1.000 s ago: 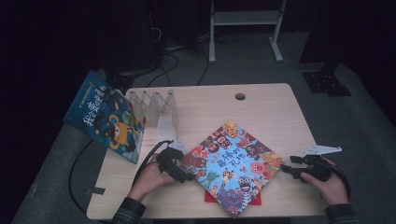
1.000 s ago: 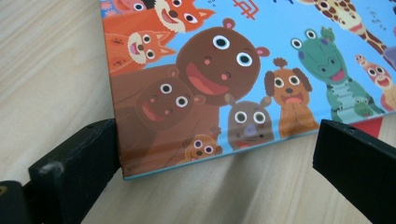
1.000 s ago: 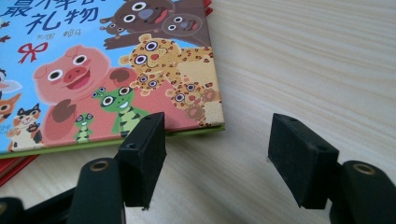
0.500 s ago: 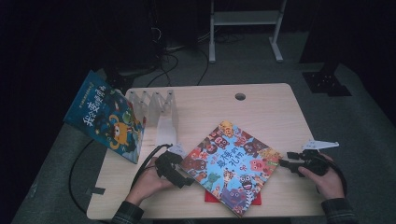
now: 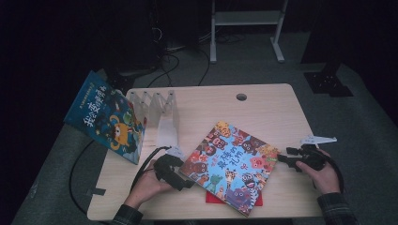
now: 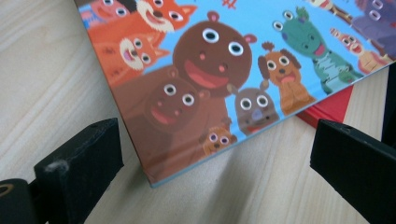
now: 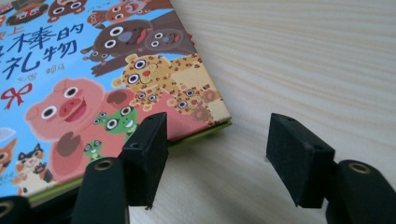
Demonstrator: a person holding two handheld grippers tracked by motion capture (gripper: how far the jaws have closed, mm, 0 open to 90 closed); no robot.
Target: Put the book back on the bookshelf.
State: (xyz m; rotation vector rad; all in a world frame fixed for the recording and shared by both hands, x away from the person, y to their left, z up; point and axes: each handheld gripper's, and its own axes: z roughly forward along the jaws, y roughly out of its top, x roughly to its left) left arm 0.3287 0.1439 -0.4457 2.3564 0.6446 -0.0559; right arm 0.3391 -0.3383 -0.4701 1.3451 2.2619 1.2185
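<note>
A picture book with cartoon animals on its cover [image 5: 230, 164] lies askew on the front middle of the wooden table [image 5: 263, 108], on top of a red book [image 5: 213, 198]. My left gripper [image 5: 187, 182] is open at the book's near-left corner. In the left gripper view that corner [image 6: 210, 70] points between the wide-apart jaws of the left gripper [image 6: 210, 163], and the red book [image 6: 331, 105] peeks out at the right. My right gripper [image 5: 282, 158] is open at the book's right corner. In the right gripper view the right gripper [image 7: 224, 154] has its left jaw over the cover's edge [image 7: 93, 70].
A blue picture book [image 5: 105, 115] leans against the left side of a white folding rack [image 5: 157, 110] at the table's back left. A cable hole [image 5: 241, 97] sits near the back edge. A white stand [image 5: 244, 18] is on the floor behind the table.
My right gripper has moved left, up to the book's right corner. The left gripper has stayed at the near-left corner with little movement.
</note>
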